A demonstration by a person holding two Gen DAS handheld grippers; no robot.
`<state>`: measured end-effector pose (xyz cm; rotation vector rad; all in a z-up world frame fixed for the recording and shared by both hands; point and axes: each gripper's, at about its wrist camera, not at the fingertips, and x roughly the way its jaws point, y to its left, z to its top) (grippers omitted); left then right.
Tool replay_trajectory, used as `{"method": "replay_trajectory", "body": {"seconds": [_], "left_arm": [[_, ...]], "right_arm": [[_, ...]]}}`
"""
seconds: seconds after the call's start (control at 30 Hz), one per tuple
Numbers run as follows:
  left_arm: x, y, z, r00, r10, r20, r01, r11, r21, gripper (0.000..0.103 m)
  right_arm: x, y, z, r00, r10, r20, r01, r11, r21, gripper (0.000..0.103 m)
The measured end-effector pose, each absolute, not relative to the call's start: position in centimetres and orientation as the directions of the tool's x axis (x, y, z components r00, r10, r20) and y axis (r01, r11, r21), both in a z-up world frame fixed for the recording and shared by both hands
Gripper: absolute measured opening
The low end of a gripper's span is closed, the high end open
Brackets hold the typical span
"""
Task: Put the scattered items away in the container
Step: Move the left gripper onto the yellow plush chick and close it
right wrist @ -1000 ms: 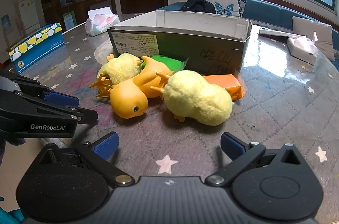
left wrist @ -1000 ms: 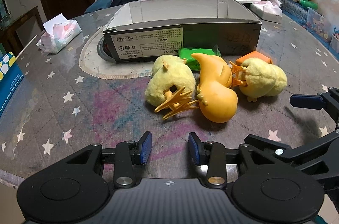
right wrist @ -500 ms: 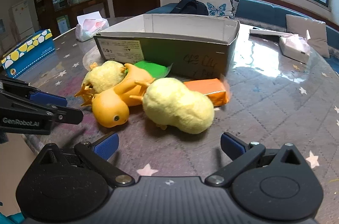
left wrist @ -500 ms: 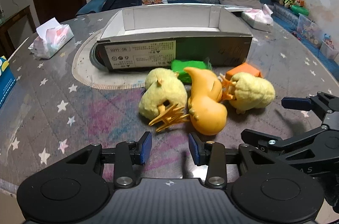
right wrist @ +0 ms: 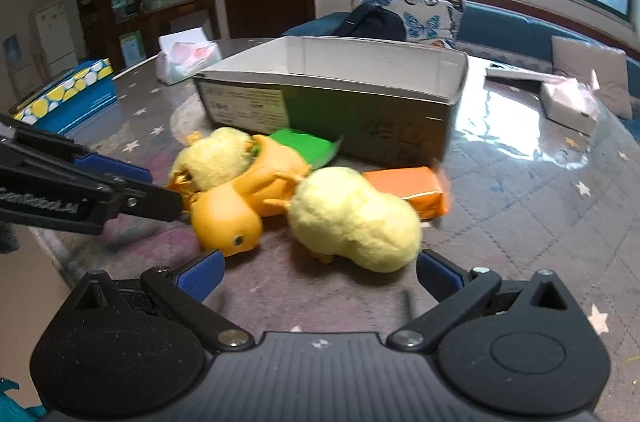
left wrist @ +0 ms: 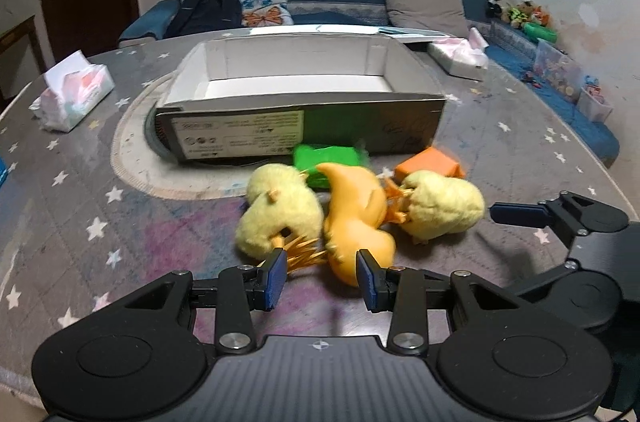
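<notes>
Five toys still lie beside the box (left wrist: 304,126), which sits bare. Left gripper (left wrist: 322,274) has risen a little, jaws apart above the orange duck (left wrist: 356,222) (nothing grabbed). Right gripper (right wrist: 320,272) waits, spread wide, so tidying hasn't started.

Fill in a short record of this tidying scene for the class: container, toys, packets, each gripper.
container: open cardboard box, nothing visible inside
toys: orange rubber duck lying between two yellow plush chicks, all on the table in front of the box
packets: green packet and orange packet against the box's front wall
left gripper: open, holding nothing, aimed at the duck
right gripper: open wide, holding nothing, facing the nearer chick
extras: tissue packs on the table
</notes>
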<state>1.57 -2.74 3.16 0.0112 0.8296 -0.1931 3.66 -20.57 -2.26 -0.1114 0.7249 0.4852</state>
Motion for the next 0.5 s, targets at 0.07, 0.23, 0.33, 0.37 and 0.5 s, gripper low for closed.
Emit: {"method": "replay_trajectory", "body": {"seconds": [0.07, 0.23, 0.33, 0.37, 0.5], "left_arm": [[1.9, -3.2, 3.4, 0.661, -0.190, -0.726, 0.197, 0.977, -0.076, 0.040], [3.0, -4.3, 3.8, 0.657, -0.261, -0.707, 0.256, 0.960, -0.116, 0.040], [3.7, -5.0, 3.7, 0.639, -0.299, -0.709, 0.288, 0.947, -0.139, 0.040], [4.0, -5.2, 3.6, 0.631, -0.310, -0.711, 0.298, 0.943, -0.148, 0.040], [4.7, -5.7, 3.3, 0.600, -0.347, -0.720, 0.323, 0.930, -0.179, 0.040]], "right_arm": [[3.9, -20.9, -2.2, 0.650, 0.378, -0.659, -0.450, 0.890, 0.066, 0.103], [4.7, -21.7, -1.9, 0.657, 0.372, -0.655, -0.437, 0.897, 0.071, 0.102], [5.2, -22.0, -2.0, 0.657, 0.370, -0.656, -0.431, 0.899, 0.076, 0.098], [5.5, -22.1, -2.1, 0.654, 0.372, -0.659, -0.432, 0.899, 0.079, 0.098], [6.0, -22.3, -2.5, 0.644, 0.386, -0.661, -0.447, 0.891, 0.084, 0.097]]}}
